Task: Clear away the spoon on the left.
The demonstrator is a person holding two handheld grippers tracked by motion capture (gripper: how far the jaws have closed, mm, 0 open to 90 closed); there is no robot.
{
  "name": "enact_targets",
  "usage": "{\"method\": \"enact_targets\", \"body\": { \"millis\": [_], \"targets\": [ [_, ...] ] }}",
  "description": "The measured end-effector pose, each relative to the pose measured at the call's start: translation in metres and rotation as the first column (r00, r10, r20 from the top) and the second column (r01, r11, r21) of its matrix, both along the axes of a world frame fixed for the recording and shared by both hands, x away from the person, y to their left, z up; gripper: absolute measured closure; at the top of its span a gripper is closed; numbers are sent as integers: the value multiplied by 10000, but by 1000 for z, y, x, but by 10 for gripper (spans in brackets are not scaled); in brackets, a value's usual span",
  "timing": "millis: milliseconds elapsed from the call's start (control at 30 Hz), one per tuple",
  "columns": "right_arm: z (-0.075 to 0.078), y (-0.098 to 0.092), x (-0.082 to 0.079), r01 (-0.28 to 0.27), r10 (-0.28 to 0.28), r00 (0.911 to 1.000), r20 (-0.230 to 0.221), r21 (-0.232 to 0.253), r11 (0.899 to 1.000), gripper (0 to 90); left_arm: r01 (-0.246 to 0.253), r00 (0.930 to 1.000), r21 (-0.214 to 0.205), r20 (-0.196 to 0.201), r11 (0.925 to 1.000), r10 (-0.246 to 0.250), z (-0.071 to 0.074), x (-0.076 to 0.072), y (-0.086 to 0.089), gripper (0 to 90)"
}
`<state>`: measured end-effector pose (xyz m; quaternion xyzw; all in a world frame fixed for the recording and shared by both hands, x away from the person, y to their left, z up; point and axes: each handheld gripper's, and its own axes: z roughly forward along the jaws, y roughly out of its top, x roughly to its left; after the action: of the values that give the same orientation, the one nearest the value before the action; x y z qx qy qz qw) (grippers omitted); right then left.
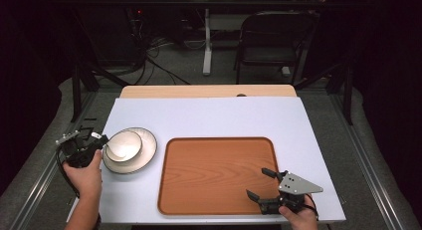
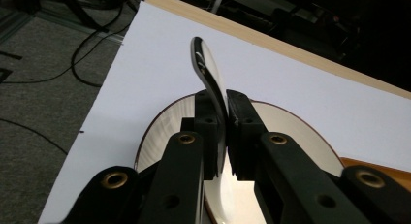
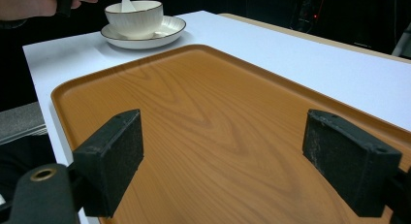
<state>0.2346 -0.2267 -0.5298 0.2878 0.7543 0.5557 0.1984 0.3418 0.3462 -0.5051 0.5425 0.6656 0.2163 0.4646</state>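
While the left gripper (image 1: 97, 142) pinches the handle of a white spoon (image 2: 209, 74) between its closed jaws, the right gripper (image 1: 263, 184) waits with its jaws spread wide over the near right corner of the wooden tray (image 1: 214, 160). The spoon's bowl end sits inside the white bowl (image 3: 134, 16), which rests on a matching saucer (image 1: 145, 158) near the left edge of the table (image 1: 209, 115), just beside the tray's left rim. In the left gripper view the handle rises upright from between the pads, glossy and curved.

The spoon looks like glazed ceramic: stiff, light, slick and likely to chip if knocked against the bowl's rim. The grip low on the handle seems sound, though a glazed surface may slide in the pads if tilted quickly. The bowl and saucer are probably heavier and just as fragile; the bowl's thin ribbed wall offers a rim to pinch, and the saucer's broad lip is the safer hold.
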Motion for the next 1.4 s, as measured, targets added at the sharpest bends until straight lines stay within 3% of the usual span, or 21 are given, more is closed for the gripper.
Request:
{"method": "enact_targets", "body": {
  "millis": [533, 1400],
  "targets": [
    [0, 0, 0, -5, 5, 10000, 19, -13, 10000, 146, 225, 9997, -11, 126, 9997, -225, 8, 0, -5, 849],
    [0, -1, 0, 20, -20, 10000, 45, -20, 10000, 146, 831, 9949, 471, 536, 9954, -856, 42, -8, -15, 849]
  ]
}}
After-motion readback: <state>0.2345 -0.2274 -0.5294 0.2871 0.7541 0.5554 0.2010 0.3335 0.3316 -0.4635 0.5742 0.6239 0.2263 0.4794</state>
